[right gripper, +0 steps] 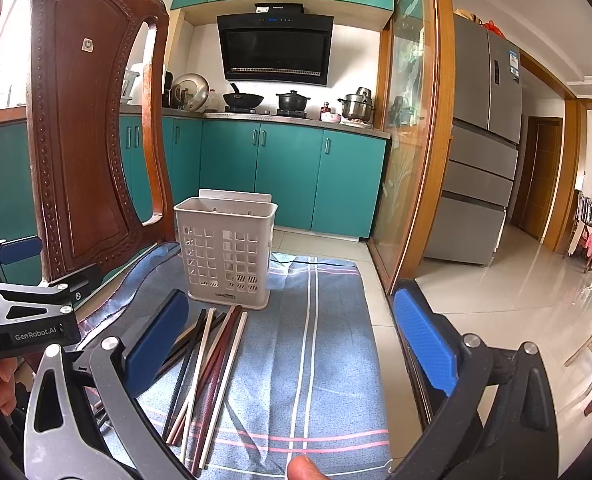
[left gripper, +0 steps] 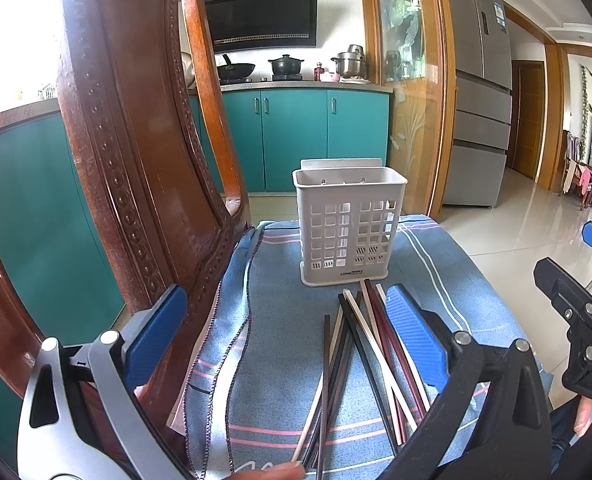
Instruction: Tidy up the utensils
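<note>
Chopsticks (left gripper: 359, 364) lie in a loose fan on the blue striped cloth (left gripper: 435, 280), their far tips just before the white slotted holder (left gripper: 349, 224), which stands upright near the cloth's far edge. My left claw (left gripper: 288, 344) hangs spread wide over them, gripping nothing; my right claw (right gripper: 292, 344) is likewise agape and holds nothing, beside the carved wooden chair (right gripper: 84, 140)
</note>
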Demonstrator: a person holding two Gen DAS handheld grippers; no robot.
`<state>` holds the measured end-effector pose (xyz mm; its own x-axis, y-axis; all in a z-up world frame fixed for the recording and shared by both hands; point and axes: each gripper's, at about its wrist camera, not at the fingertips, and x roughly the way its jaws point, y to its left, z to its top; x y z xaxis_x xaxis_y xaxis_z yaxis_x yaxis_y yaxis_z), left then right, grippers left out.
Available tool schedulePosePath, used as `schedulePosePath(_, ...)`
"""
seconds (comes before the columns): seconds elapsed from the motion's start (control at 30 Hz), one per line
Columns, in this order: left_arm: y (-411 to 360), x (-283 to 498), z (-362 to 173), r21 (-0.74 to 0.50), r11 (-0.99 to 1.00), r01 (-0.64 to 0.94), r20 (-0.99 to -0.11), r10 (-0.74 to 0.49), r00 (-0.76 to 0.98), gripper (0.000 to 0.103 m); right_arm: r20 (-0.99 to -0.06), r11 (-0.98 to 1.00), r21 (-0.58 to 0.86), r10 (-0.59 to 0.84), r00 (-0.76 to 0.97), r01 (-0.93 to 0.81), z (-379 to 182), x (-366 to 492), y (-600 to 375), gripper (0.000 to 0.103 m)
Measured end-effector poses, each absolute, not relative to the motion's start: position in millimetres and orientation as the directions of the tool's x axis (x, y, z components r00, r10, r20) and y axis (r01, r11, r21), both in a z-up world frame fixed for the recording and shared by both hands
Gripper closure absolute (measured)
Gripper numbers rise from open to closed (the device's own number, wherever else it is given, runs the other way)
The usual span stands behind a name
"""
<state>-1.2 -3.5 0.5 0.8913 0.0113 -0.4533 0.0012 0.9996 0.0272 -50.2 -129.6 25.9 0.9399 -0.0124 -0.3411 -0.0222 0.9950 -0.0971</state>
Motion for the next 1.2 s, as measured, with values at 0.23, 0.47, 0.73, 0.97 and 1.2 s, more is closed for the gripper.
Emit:
schedulePosePath(0.23,-3.9,-1.3,-0.1,0.030,1.000,0.001,-0.454,0.012,0.891,0.004,-0.335,0.995,-0.099,-0.009,0.942,-0.026,25.7,-50.6,-129.4,0.002)
schedulePosePath(0.47,-3.4,-0.6,-0.9,0.030,1.000,0.002,-0.454,0.012,0.891,0.004,-0.331,0.995,-0.102,-0.021,0.943,-0.014,25.1,-49.9,-130.5,0.002)
schedulePosePath(0.73,-3.0,-1.0,-1.3,0.034,0.999,-0.004,-0.454,0.019,0.891,0.004,-0.319,0.988,-0.152,-0.049,0.946,0.000,21.5,-49.3,-123.6,0.002)
schedulePosePath(0.97,-2.5,-0.7,-1.1,0.028,1.000,0.003,-0.456,0.010,0.890,0.004,-0.314,0.989,-0.148,-0.041,0.948,-0.007,22.6,-51.1,-123.1,0.002)
schedulePosePath(1.2,-2.6,-3.8,0.0,0.025,1.000,0.007,-0.445,0.005,0.896,0.004,-0.318,0.990,-0.138,-0.029,0.948,-0.016,23.2,-51.0,-122.9,0.002)
